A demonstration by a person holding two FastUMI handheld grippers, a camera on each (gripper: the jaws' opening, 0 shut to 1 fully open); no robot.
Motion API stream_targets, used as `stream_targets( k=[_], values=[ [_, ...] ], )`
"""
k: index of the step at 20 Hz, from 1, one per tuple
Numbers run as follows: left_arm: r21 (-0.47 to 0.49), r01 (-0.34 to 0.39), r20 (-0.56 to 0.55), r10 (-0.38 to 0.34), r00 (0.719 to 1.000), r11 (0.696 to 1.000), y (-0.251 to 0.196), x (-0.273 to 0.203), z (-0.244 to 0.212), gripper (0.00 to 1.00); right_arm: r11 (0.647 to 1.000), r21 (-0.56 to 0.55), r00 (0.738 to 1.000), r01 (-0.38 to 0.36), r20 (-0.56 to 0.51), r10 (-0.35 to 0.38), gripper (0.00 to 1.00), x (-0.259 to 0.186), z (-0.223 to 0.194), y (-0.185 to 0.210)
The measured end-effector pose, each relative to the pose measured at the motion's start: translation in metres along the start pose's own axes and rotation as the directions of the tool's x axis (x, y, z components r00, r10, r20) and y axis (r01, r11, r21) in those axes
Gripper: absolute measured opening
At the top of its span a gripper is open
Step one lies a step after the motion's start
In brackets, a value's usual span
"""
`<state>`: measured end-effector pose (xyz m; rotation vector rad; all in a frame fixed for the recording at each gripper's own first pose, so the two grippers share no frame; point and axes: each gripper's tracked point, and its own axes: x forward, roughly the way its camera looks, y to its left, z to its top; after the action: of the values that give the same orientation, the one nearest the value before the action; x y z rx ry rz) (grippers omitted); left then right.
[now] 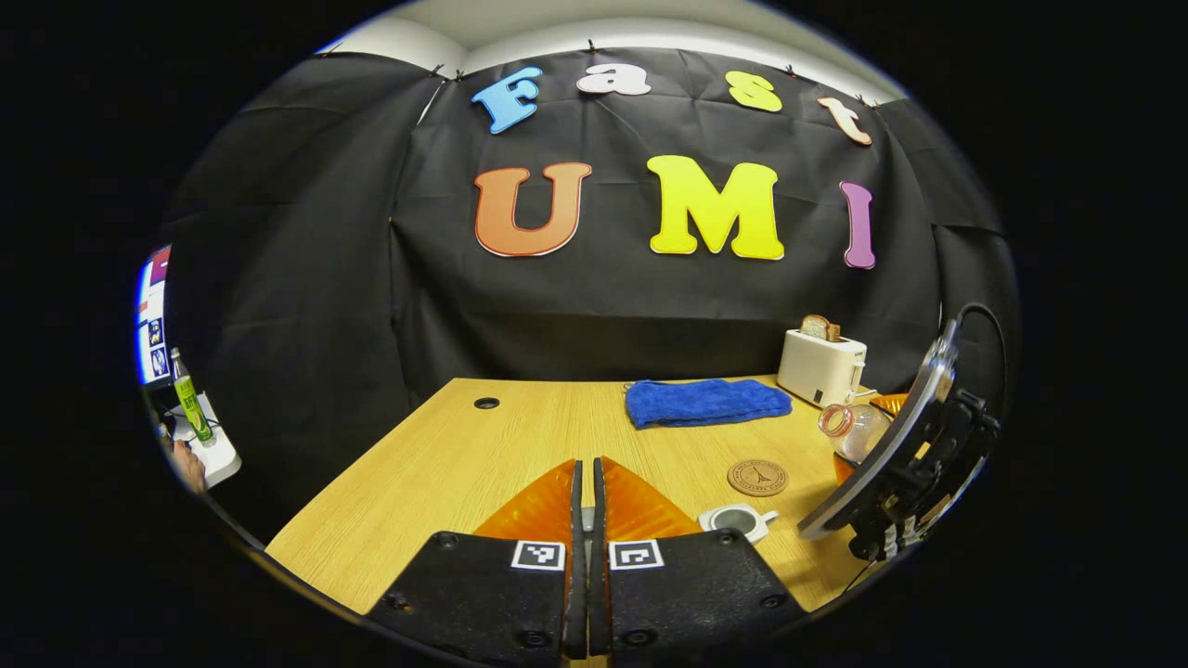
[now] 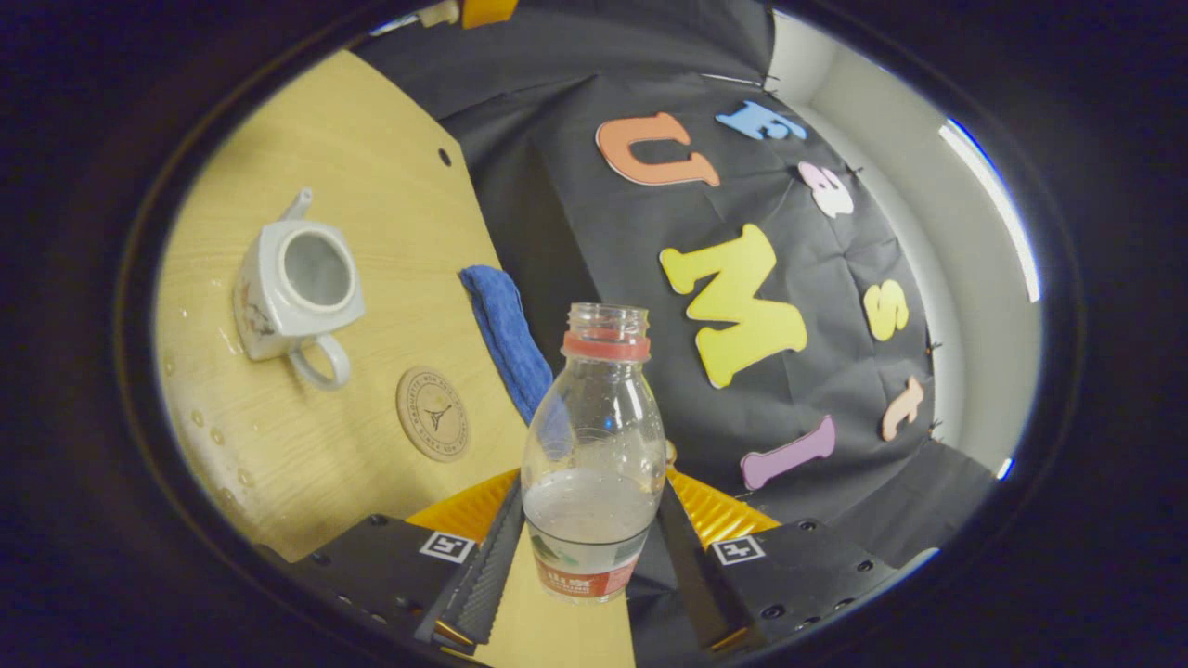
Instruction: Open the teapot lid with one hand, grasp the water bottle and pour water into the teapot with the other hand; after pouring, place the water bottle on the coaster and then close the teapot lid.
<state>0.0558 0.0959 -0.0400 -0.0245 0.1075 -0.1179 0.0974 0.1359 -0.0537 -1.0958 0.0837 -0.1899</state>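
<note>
The white teapot [image 2: 297, 288] stands on the wooden table [image 2: 371, 148] with its top open, and it also appears low in the left gripper view [image 1: 738, 520]. My right gripper [image 2: 589, 547] is shut on the clear uncapped water bottle [image 2: 594, 445], which holds a little water. From the left gripper view the bottle [image 1: 849, 427] hangs tilted above the table, mouth toward the teapot, in the right gripper [image 1: 870, 443]. My left gripper [image 1: 585, 464] has its fingers pressed together; a pale bit of the teapot lid [image 2: 444, 13] shows at its tip [image 2: 469, 11]. The round coaster [image 1: 757, 478] lies bare beside the teapot.
A folded blue towel [image 1: 705, 402] lies toward the back of the table, with a white toaster [image 1: 821, 366] holding bread to its right. Water drops [image 2: 200, 417] dot the wood near the teapot. Off the table's left edge are a green bottle [image 1: 190, 404] and a person's hand [image 1: 190, 464].
</note>
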Motion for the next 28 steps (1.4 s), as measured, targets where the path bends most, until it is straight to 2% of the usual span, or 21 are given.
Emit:
stream_targets(
  k=[6,12,28],
  values=[
    [-0.002,-0.021,-0.016,0.021,1.0,1.0,0.007,0.001,-0.004,0.03,0.977,-0.208,0.998,0.045,0.049,-0.036,0.77,-0.001,0.014,0.013],
    [-0.002,-0.016,-0.026,0.016,1.0,1.0,0.006,0.001,-0.006,0.04,0.906,-0.407,0.991,0.116,0.114,-0.076,0.79,-0.003,0.026,0.016],
    [0.007,-0.007,-0.043,0.007,0.999,1.0,0.004,0.002,-0.01,0.03,0.782,-0.572,0.963,0.247,0.235,-0.132,0.77,-0.01,0.051,0.014]
  ],
)
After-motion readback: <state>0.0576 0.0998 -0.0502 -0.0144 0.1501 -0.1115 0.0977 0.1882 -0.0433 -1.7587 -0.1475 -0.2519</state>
